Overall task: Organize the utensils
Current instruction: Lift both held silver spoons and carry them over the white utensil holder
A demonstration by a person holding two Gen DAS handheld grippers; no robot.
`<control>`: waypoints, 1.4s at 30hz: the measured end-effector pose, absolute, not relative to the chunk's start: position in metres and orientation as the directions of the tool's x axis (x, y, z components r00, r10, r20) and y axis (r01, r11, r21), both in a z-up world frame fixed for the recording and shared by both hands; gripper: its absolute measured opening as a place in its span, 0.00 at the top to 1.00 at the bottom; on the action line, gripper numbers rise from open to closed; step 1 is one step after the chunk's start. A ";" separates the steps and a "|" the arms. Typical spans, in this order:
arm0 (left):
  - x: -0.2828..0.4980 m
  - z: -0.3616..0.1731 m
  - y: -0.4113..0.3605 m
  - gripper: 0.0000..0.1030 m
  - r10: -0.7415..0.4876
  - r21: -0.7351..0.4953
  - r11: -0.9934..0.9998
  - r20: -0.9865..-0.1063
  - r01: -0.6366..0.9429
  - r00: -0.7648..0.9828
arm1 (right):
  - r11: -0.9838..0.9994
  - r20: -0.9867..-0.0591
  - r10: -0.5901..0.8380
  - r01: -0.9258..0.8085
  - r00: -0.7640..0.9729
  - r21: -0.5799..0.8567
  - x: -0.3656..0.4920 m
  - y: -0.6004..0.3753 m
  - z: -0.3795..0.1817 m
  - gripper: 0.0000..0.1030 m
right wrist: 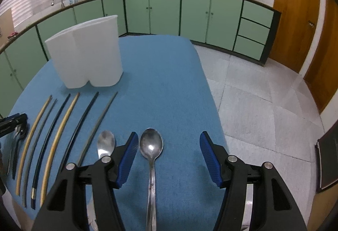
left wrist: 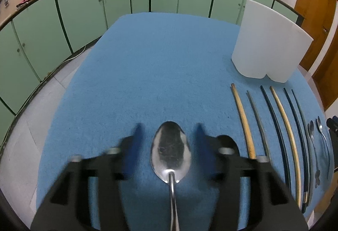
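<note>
While both grippers hover low over the blue cloth (left wrist: 147, 62), neither has anything between its pads: the left gripper (left wrist: 168, 136) stands with its jaws apart on either side of a large spoon (left wrist: 171, 150) lying bowl-forward, and the right gripper (right wrist: 168, 155) stands likewise spread around a second spoon (right wrist: 151, 146), with clear cloth showing between each bowl and the blue pads (right wrist: 128, 157). A third, smaller spoon (right wrist: 106, 143) lies just beside the right gripper's left finger, and six chopsticks (right wrist: 61, 136) lie in a row between the two spoons' places, their tips pointing toward the white two-compartment holder (right wrist: 84, 51) standing at the far side. The step in hand looks to be the pick-up of the spoons. To do it well, each gripper should probably sink until its pads reach the cloth, close on the narrow neck or handle, not the wide bowl, and keep the right one clear of the neighbouring spoon so it is not dragged. Lifted upright, each spoon would then go handle-down into one compartment.
</note>
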State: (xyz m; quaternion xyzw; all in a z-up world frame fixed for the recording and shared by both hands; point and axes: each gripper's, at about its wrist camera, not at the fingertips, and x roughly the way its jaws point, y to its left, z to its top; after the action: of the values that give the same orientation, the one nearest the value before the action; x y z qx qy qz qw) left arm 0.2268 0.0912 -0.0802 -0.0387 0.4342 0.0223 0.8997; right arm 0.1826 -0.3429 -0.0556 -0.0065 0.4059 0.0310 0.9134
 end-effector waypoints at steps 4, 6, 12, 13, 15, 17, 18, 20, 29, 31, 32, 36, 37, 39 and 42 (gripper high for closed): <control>0.225 -0.081 0.092 0.35 0.017 -0.044 0.996 -0.778 -0.082 0.628 | 0.996 -0.760 0.069 -0.086 0.646 0.018 0.184 -0.338 -0.064 0.42; 0.222 -0.083 0.091 0.37 0.023 -0.037 0.996 -0.778 -0.083 0.628 | 0.996 -0.765 0.073 -0.090 0.639 0.019 0.187 -0.337 -0.067 0.45; 0.223 -0.082 0.091 0.47 0.018 -0.043 0.996 -0.774 -0.081 0.632 | 0.993 -0.788 0.080 -0.113 0.611 0.013 0.200 -0.332 -0.074 0.53; 0.223 -0.082 0.091 0.48 0.016 -0.045 0.996 -0.774 -0.081 0.632 | 0.993 -0.792 0.082 -0.120 0.605 0.011 0.202 -0.331 -0.075 0.54; 0.222 -0.081 0.090 0.50 0.011 -0.049 0.996 -0.774 -0.077 0.633 | 0.991 -0.798 0.083 -0.135 0.597 0.002 0.206 -0.328 -0.077 0.56; 0.222 -0.081 0.090 0.54 0.005 -0.053 0.996 -0.773 -0.072 0.634 | 0.990 -0.799 0.084 -0.142 0.595 -0.001 0.208 -0.328 -0.077 0.60; 0.222 -0.081 0.090 0.56 0.004 -0.053 0.996 -0.772 -0.071 0.635 | 0.989 -0.800 0.088 -0.147 0.593 0.000 0.209 -0.327 -0.077 0.66; 0.223 -0.081 0.091 0.60 0.001 -0.056 0.996 -0.771 -0.069 0.636 | 0.987 -0.803 0.095 -0.162 0.589 -0.001 0.210 -0.325 -0.077 0.72; 0.221 -0.078 0.093 0.67 -0.035 -0.091 0.994 -0.762 -0.053 0.647 | 0.987 -0.776 0.098 -0.159 0.623 -0.003 0.204 -0.325 -0.069 0.73; 0.217 -0.075 0.093 0.67 -0.038 -0.092 0.995 -0.749 -0.046 0.662 | 0.988 -0.754 0.101 -0.154 0.648 0.000 0.201 -0.327 -0.062 0.73; 0.215 -0.072 0.093 0.67 -0.039 -0.094 0.995 -0.740 -0.046 0.671 | 0.988 -0.742 0.105 -0.153 0.663 0.003 0.198 -0.328 -0.059 0.73; 0.207 -0.063 0.096 0.68 -0.049 -0.112 0.993 -0.709 -0.043 0.704 | 0.988 -0.700 0.121 -0.154 0.704 0.016 0.190 -0.330 -0.047 0.73; 0.205 -0.061 0.096 0.68 -0.050 -0.114 0.993 -0.700 -0.042 0.713 | 0.988 -0.691 0.124 -0.155 0.712 0.018 0.189 -0.330 -0.045 0.73; 0.202 -0.057 0.097 0.68 -0.054 -0.120 0.992 -0.686 -0.040 0.726 | 0.988 -0.675 0.126 -0.154 0.727 0.019 0.188 -0.329 -0.041 0.73; 0.197 -0.052 0.097 0.68 -0.061 -0.127 0.991 -0.668 -0.034 0.741 | 0.987 -0.656 0.136 -0.161 0.743 0.023 0.187 -0.328 -0.034 0.73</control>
State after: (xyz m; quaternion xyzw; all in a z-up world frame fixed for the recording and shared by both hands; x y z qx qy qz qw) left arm 0.1974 0.0970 -0.0515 -0.0657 0.3595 -0.0072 0.9308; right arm 0.1865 -0.3280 -0.0338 -0.0177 0.3497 0.0796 0.9333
